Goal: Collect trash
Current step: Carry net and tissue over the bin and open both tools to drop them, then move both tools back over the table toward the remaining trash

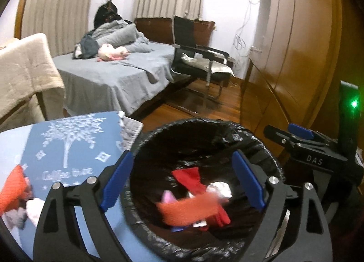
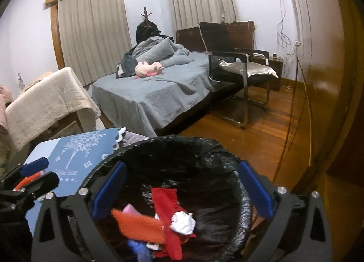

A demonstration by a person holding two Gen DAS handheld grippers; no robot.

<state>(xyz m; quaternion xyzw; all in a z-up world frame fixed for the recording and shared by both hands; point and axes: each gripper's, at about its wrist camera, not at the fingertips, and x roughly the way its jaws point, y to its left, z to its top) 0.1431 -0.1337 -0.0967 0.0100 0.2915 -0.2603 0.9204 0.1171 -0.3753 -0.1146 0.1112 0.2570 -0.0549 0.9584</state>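
both tools hung over the mouth of the bin (image 1: 257, 139), a round container lined with a black bag. the left gripper (image 1: 182, 178) stood wide apart, its blue pads (image 1: 116, 178) clear of everything and nothing between them. the right gripper (image 2: 182, 189) was likewise spread to its full width, blue pads (image 2: 254, 189) bare, grasping nothing.

the trash lay inside the bin, below both sets of jaws: an orange cloth (image 2: 138, 225), blurred in the left view, a red cloth (image 2: 166, 205) crossing it, a crumpled white paper (image 2: 183, 223) resting on the red one, a pink scrap (image 2: 129, 209) and a blue scrap (image 2: 138, 248) at the near side. whether the orange cloth had settled or was in the air could not be told.

left of the bin was a table under a blue cloth (image 1: 68, 139) printed with a white tree. more orange and white scraps (image 1: 13, 191) sat on it at the left edge.

beyond, a bed (image 2: 154, 93) with grey sheets carried a heaped blanket and a pink soft toy (image 2: 147, 68). a black chair (image 2: 232, 62) with a silver cushion stood beside the bed on a wooden floor (image 2: 261, 134). curtains (image 2: 93, 32) covered two windows, and wooden wardrobe doors (image 1: 295, 34) ran along the right.
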